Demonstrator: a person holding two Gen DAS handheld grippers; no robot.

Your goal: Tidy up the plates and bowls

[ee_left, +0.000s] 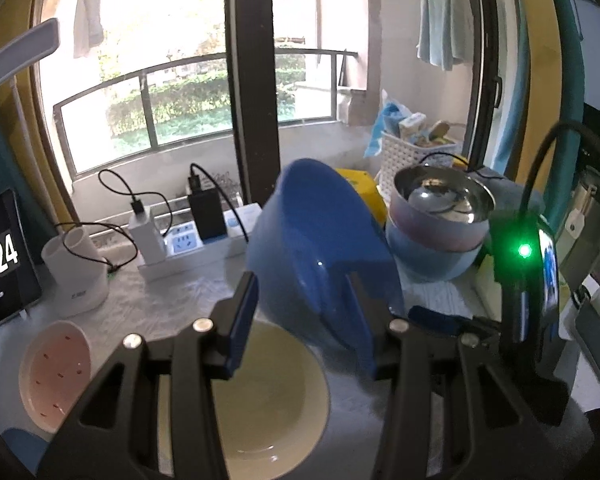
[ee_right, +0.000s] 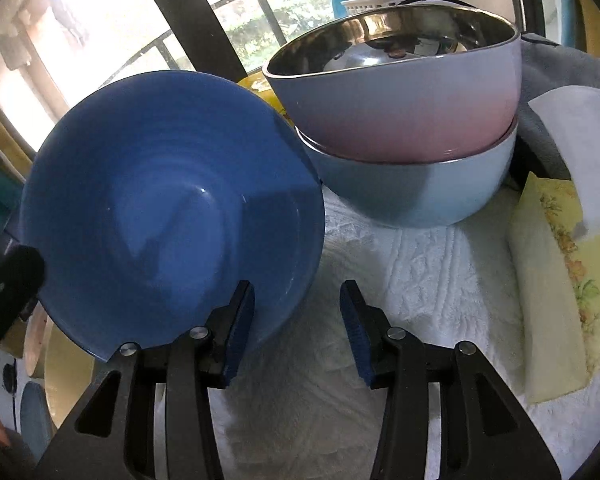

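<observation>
A dark blue bowl (ee_left: 320, 248) is tilted on its side in the air. My left gripper (ee_left: 304, 312) is open, its jaws standing on either side of the bowl's rim without clamping. In the right wrist view the blue bowl (ee_right: 168, 208) leans against the left finger (ee_right: 240, 332) of my open right gripper (ee_right: 296, 332); the rim is not between the pads. A pink steel-lined bowl (ee_right: 400, 96) sits nested in a light blue bowl (ee_right: 412, 188) on the white towel (ee_right: 420, 288). A cream plate (ee_left: 268, 400) and a pink plate (ee_left: 56, 376) lie below.
A power strip (ee_left: 188, 244) with chargers, a white cup (ee_left: 76, 276) and a tablet (ee_left: 0, 264) stand at the left. A white basket (ee_left: 412, 152) is behind the bowls. A folded yellow cloth (ee_right: 556, 280) lies at the right. The right gripper's body with its green light (ee_left: 524, 280) is close by.
</observation>
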